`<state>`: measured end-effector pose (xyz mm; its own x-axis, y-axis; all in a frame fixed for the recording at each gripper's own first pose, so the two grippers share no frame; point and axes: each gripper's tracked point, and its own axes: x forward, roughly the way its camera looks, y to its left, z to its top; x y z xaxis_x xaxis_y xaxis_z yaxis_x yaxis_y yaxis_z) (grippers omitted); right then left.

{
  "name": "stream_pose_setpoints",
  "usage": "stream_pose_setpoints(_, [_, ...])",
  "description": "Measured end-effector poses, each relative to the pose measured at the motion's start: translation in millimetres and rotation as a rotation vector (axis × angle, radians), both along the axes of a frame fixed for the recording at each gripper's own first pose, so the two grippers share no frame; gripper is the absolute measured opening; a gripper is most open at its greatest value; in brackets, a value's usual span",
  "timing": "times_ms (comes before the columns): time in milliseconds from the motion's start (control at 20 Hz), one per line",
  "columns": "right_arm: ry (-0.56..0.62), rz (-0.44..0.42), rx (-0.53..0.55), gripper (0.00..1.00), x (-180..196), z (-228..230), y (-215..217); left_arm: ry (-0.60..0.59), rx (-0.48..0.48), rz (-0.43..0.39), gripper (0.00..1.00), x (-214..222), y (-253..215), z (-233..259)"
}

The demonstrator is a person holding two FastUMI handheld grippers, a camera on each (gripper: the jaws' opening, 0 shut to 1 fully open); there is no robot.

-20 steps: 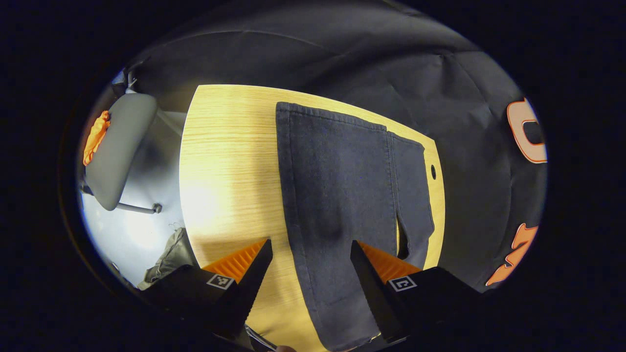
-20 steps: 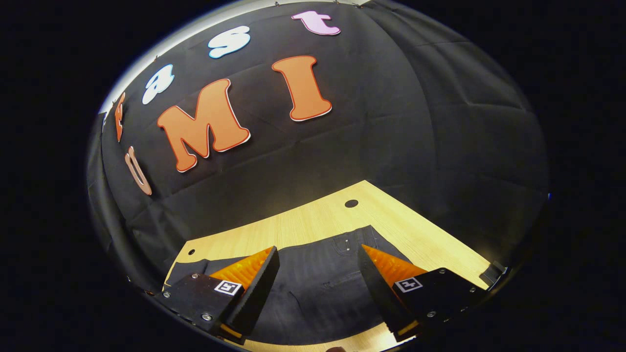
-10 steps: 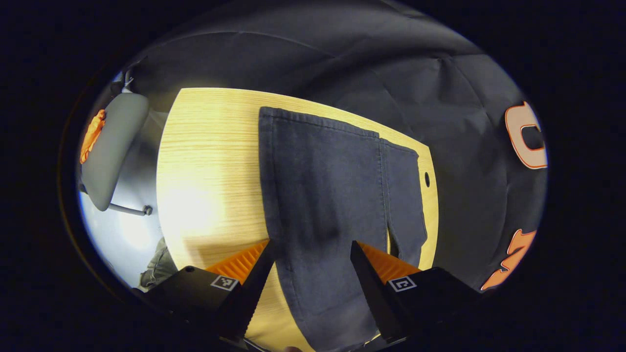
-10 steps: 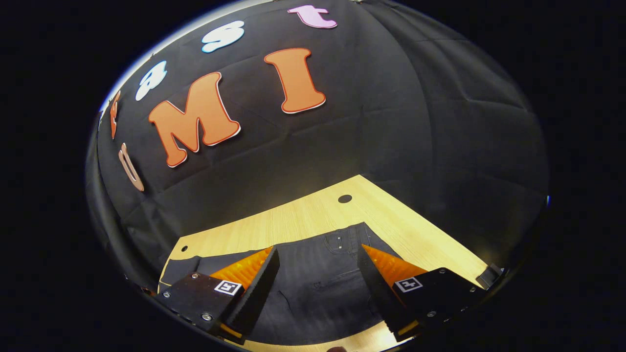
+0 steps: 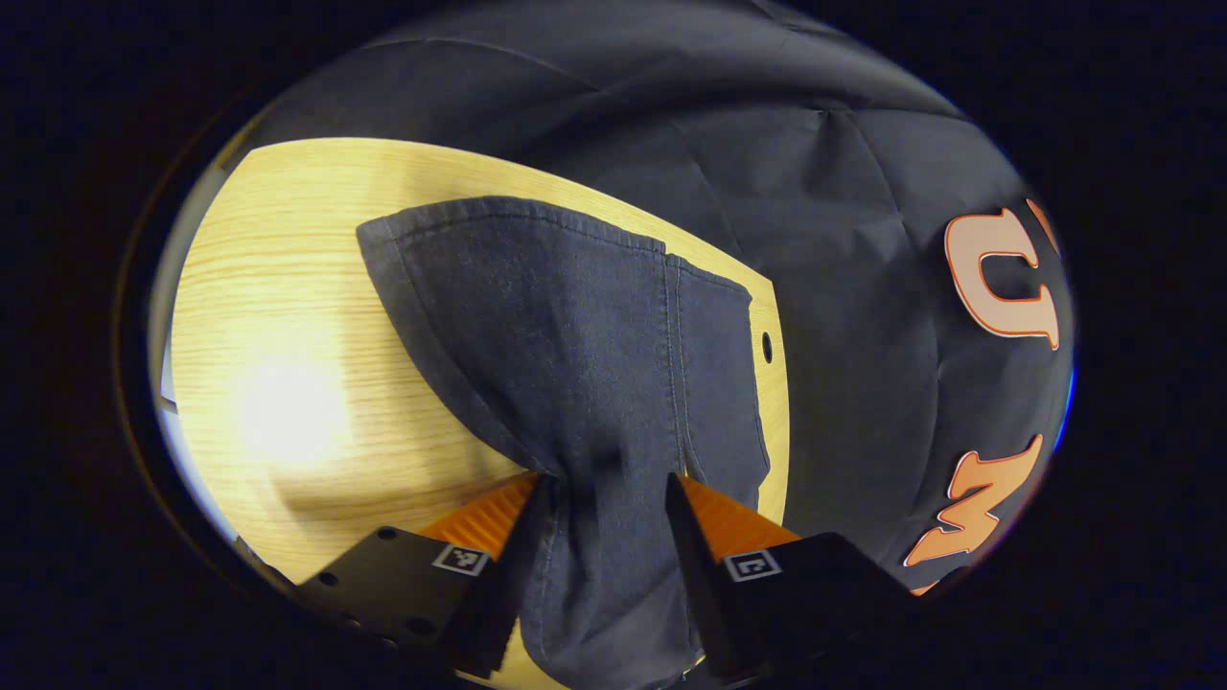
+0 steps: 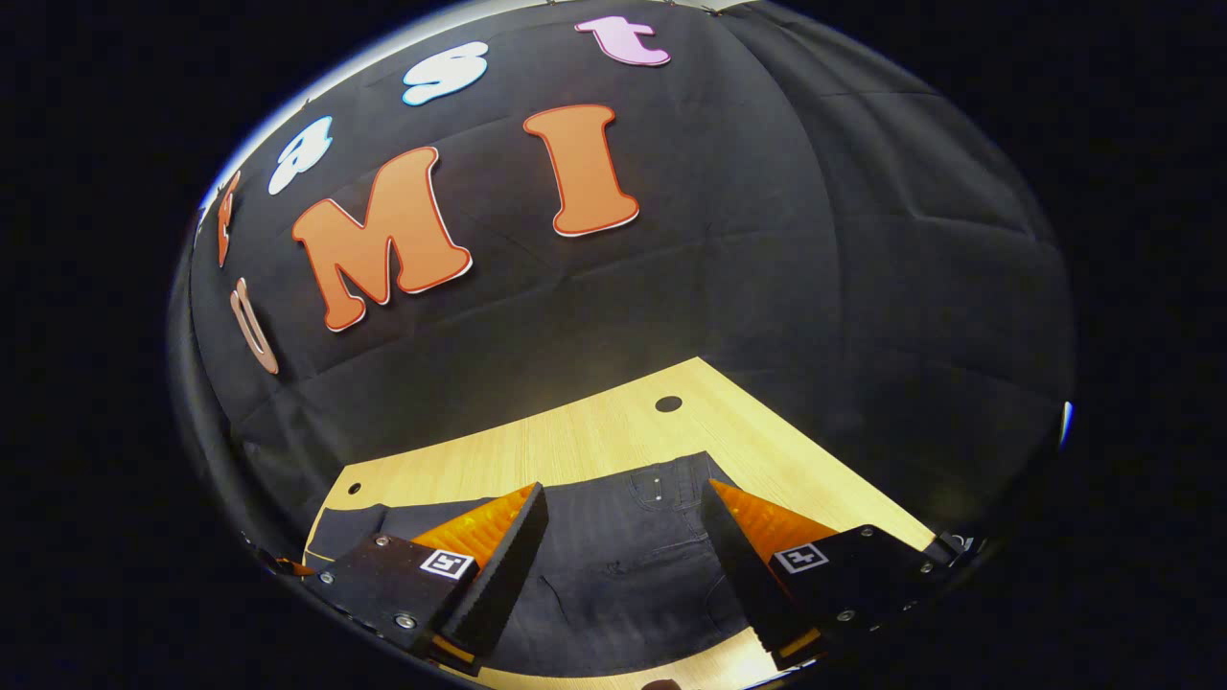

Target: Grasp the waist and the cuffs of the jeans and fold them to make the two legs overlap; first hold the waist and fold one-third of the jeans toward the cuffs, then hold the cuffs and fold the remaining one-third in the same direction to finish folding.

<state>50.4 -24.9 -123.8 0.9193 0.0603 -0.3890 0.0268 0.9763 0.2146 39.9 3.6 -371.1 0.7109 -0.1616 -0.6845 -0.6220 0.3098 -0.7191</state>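
- Left tongs (image 5: 602, 517) are clenching bunched dark denim jeans (image 5: 575, 335) above the pale wooden bench (image 5: 288, 287); the thin bite is risking slipping
- Right tongs (image 6: 623, 537) are hanging released over the jeans' waist; lagging there is risking skewed legs

This is a recording booth rather than a lived-in room. A creased black cloth wall (image 6: 786, 249) hangs close behind a pale, wood-grain laminate table (image 6: 613, 431), which has small round dark holes (image 6: 668, 404) near its far edge. Hard overhead light makes a bright glare patch (image 5: 288, 412) on the tabletop.
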Motion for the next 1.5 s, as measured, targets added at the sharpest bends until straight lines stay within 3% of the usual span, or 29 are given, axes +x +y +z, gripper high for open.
stream_pose_setpoints(100, [-0.004, -0.009, 0.019, 0.98, -3.5, 6.6, 0.4, 0.006, -0.002, 0.010, 0.37, 6.1, -1.1, -7.0])
stream_pose_setpoints(150, [-0.008, -0.012, 0.028, 0.98, -5.5, 8.5, 0.2, -0.004, -0.030, -0.029, 0.21, 6.1, -5.8, -6.7])
stream_pose_setpoints(200, [-0.010, -0.013, 0.033, 0.98, -8.9, 9.8, 0.0, 0.010, -0.056, -0.060, 0.21, -4.8, -8.7, 1.3])
stream_pose_setpoints(250, [-0.004, -0.013, 0.037, 0.98, -12.5, 8.6, -1.3, 0.003, -0.052, -0.030, 0.12, 16.8, -18.2, -13.3])
stream_pose_setpoints(300, [0.005, -0.017, 0.045, 0.98, -15.8, 7.9, -3.4, -0.001, -0.050, -0.045, 0.04, 12.7, -12.1, 3.4])
stream_pose_setpoints(500, [0.094, -0.048, 0.228, 0.98, -39.7, -4.7, -10.8, -0.039, -0.001, -0.042, 0.04, 7.2, -4.1, 17.4])
stream_pose_setpoints(750, [0.330, -0.281, 0.462, 0.98, -91.2, -75.6, -51.7, -0.053, -0.017, -0.036, 0.04, -12.9, 4.2, 27.0])
stream_pose_setpoints(900, [0.482, -0.389, 0.465, 0.98, -118.5, -135.8, -73.3, -0.064, -0.027, -0.046, 0.04, -15.0, 3.3, 28.5])
stream_pose_setpoints(1100, [0.571, -0.404, 0.563, 0.99, -115.6, -168.1, -51.7, -0.071, -0.046, -0.056, 0.04, -16.7, 3.2, 34.9])
stream_pose_setpoints(1300, [0.629, -0.422, 0.519, 0.99, -103.9, -200.6, -53.1, -0.072, -0.044, -0.058, 0.04, -16.9, 3.0, 37.6])
stream_pose_setpoints(1500, [0.673, -0.422, 0.554, 0.99, -97.8, -219.1, -41.3, -0.067, -0.056, -0.052, 0.04, -21.0, 4.8, 39.6])
